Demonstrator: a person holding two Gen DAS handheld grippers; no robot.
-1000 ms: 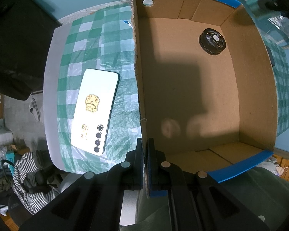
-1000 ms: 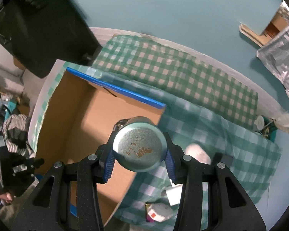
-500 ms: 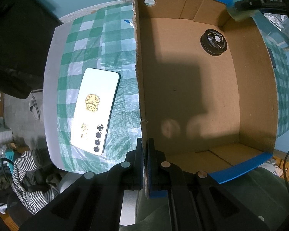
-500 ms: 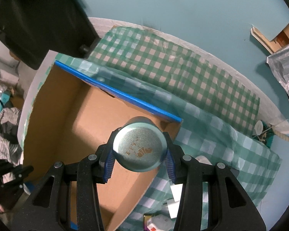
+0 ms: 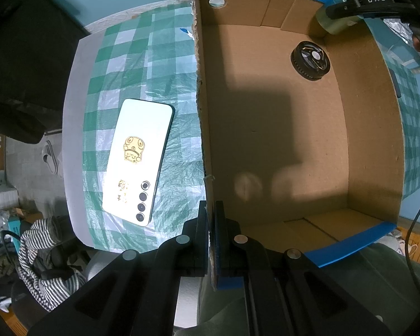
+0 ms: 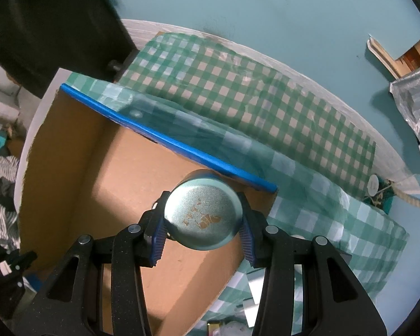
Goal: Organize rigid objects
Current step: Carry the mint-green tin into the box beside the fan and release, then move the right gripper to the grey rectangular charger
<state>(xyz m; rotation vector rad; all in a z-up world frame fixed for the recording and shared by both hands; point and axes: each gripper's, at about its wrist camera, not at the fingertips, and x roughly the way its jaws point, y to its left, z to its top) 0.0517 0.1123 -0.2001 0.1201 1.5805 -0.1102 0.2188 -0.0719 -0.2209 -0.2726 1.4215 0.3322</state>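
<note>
A worktop (image 5: 72, 128) with a green and white checked cloth (image 6: 254, 98) stands by a blue-green wall. On the cloth sits a big open cardboard box (image 5: 294, 145) with blue edges.

The left hand-held gripper (image 5: 212, 224) is closed tight on the near wall of the box, one finger inside and one outside, pinching the cardboard edge. To the left of this gripper, outside the box, a white phone (image 5: 138, 156) lies flat on the cloth with its back up (it has a gold cartoon sticker and a row of camera lenses). Far ahead of the gripper and to its right, a round black thing (image 5: 310, 60) like a small fan lies on the box floor near the far corner.

The right hand-held gripper (image 6: 203, 228) holds a round blue-green tin (image 6: 203, 217) between its two blue pads, gripped on both sides. The tin's flat end, with gold marks on it, faces the camera. It is up in the air over the inside of the box, close to the blue-edged wall ahead. In the left wrist view the same tin (image 5: 334, 21) shows at the far right corner of the box, above the black round thing.

Some small packets lie on the cloth below and right of the right gripper, too blurred to tell what they are.
</note>
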